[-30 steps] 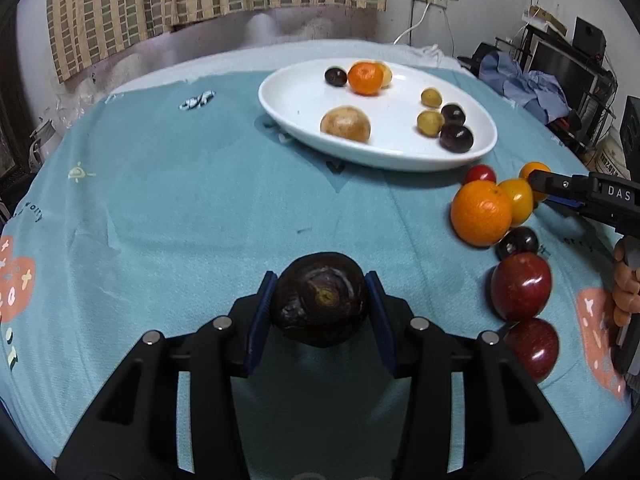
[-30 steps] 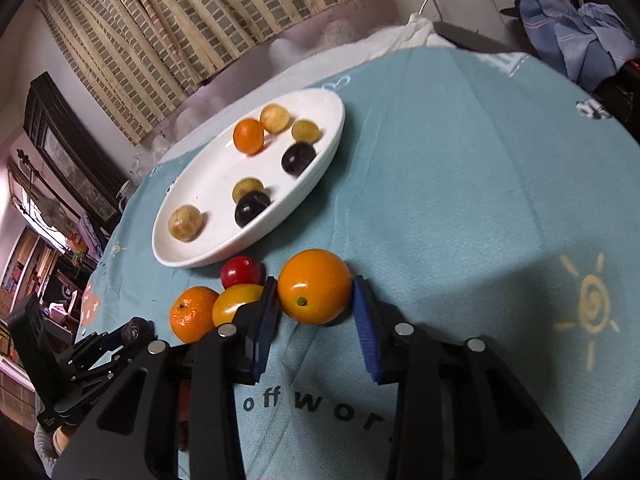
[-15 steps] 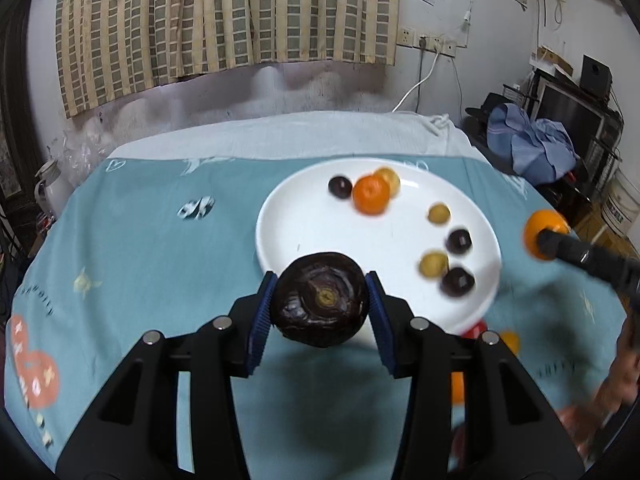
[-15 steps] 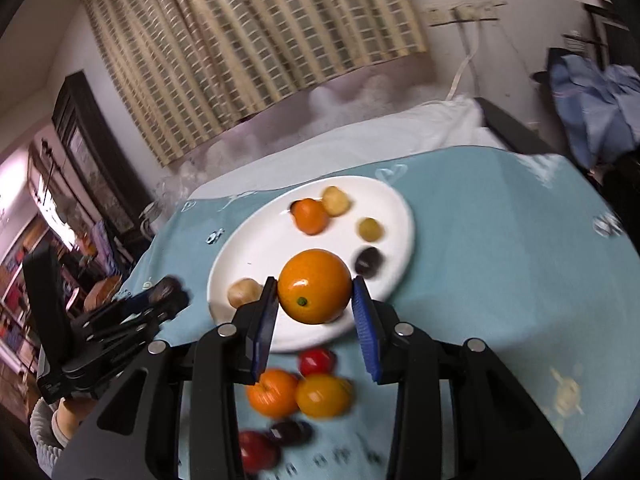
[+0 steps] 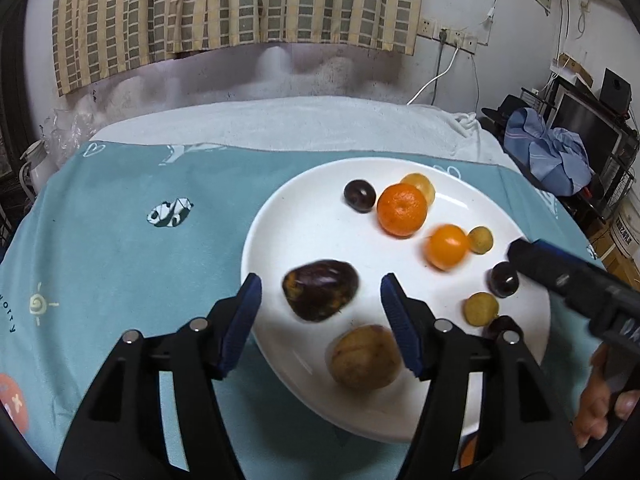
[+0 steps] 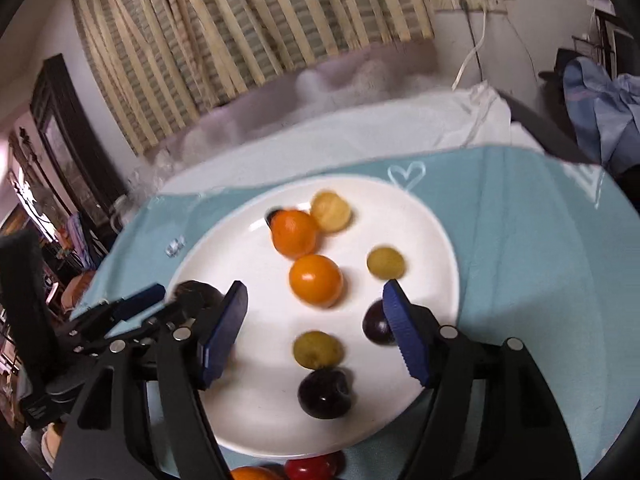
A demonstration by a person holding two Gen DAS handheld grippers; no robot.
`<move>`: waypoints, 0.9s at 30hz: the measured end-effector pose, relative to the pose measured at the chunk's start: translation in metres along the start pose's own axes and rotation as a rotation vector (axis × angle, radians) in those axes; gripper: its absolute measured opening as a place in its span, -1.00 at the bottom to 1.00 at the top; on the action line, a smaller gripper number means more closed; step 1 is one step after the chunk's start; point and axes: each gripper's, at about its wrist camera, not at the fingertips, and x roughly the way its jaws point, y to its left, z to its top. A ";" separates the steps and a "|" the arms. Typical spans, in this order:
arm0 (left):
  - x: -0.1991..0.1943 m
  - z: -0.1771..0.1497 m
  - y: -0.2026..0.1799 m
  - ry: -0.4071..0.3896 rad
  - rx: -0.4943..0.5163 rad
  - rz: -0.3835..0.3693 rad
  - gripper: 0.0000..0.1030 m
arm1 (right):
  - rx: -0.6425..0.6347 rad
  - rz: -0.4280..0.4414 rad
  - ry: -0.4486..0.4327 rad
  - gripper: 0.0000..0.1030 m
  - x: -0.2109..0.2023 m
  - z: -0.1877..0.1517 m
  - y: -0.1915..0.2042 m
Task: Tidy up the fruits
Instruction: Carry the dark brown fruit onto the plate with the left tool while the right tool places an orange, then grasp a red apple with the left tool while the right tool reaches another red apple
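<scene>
teal cloth | white plate | striped curtain behind

Both grippers' jaws opening, empty

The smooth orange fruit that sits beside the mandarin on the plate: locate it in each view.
Left wrist view: the smooth orange fruit is right of centre on the plate, below-right of the mandarin.
Right wrist view: the fruit is at centre, just below the mandarin, beyond the right gripper, whose jaws are opening.
Shared landmark: the mandarin.
</scene>
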 end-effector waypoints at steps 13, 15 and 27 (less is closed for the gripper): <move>-0.098 -0.078 -0.022 -0.044 0.091 -0.015 0.53 | 0.042 0.013 -0.040 0.55 -0.095 -0.044 -0.008; -0.117 -0.102 -0.037 -0.059 0.154 -0.019 0.62 | 0.080 -0.002 -0.011 0.56 -0.103 -0.061 -0.020; -0.125 -0.165 -0.095 0.009 0.402 -0.065 0.68 | 0.195 0.015 0.007 0.58 -0.116 -0.075 -0.046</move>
